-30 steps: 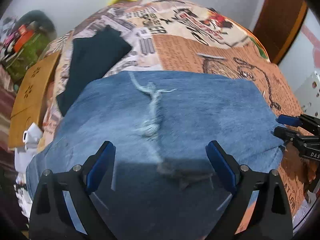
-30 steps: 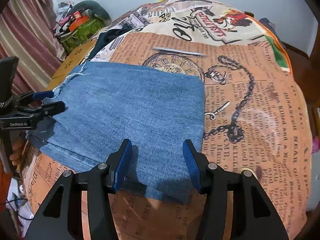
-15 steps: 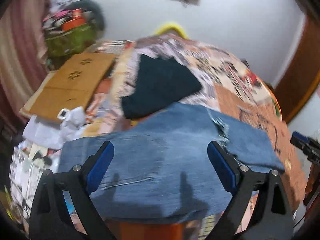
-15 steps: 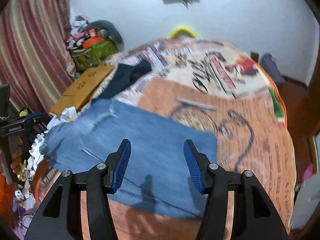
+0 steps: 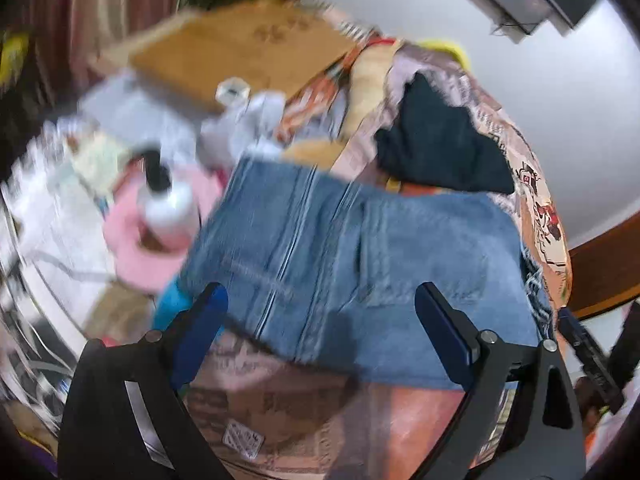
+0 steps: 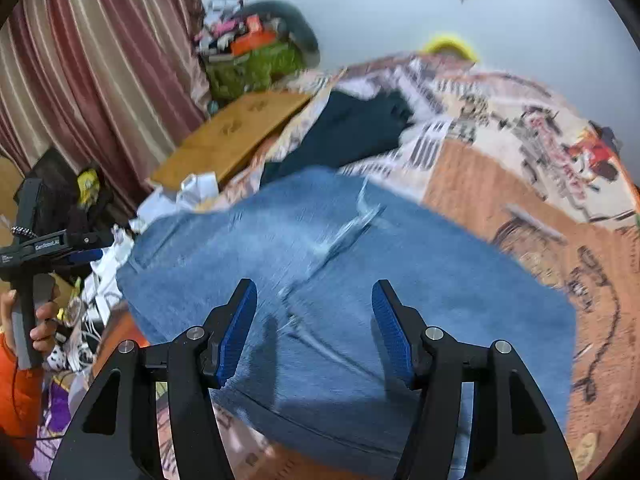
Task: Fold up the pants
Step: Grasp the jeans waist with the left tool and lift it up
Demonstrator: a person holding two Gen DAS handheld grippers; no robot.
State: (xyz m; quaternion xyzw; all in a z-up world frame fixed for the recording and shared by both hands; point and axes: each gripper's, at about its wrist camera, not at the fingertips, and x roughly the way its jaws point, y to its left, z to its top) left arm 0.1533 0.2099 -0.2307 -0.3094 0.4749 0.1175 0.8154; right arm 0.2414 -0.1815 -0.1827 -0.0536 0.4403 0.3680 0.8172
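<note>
The folded blue jeans (image 5: 360,260) (image 6: 360,280) lie flat on the printed bed cover (image 6: 520,168), with a frayed rip on top. My left gripper (image 5: 322,296) hovers open over the jeans' near edge at the side of the bed, its jaws wide apart and empty. It also shows at the left edge of the right wrist view, held in a hand, as the left gripper (image 6: 80,246). My right gripper (image 6: 314,288) hangs above the jeans with its jaws opening and nothing pressed between the pads. The left wrist view is blurred.
A dark folded garment (image 5: 440,148) (image 6: 348,128) lies on the bed beyond the jeans. Beside the bed are a cardboard box (image 6: 236,132), a silver bottle (image 5: 168,208), papers and clutter on the floor. A striped curtain (image 6: 80,60) hangs at left.
Both grippers pulled back from the jeans. The left one swung toward the bed's side and rolled, bringing the floor clutter into view. The right one rose and its jaws widened a little.
</note>
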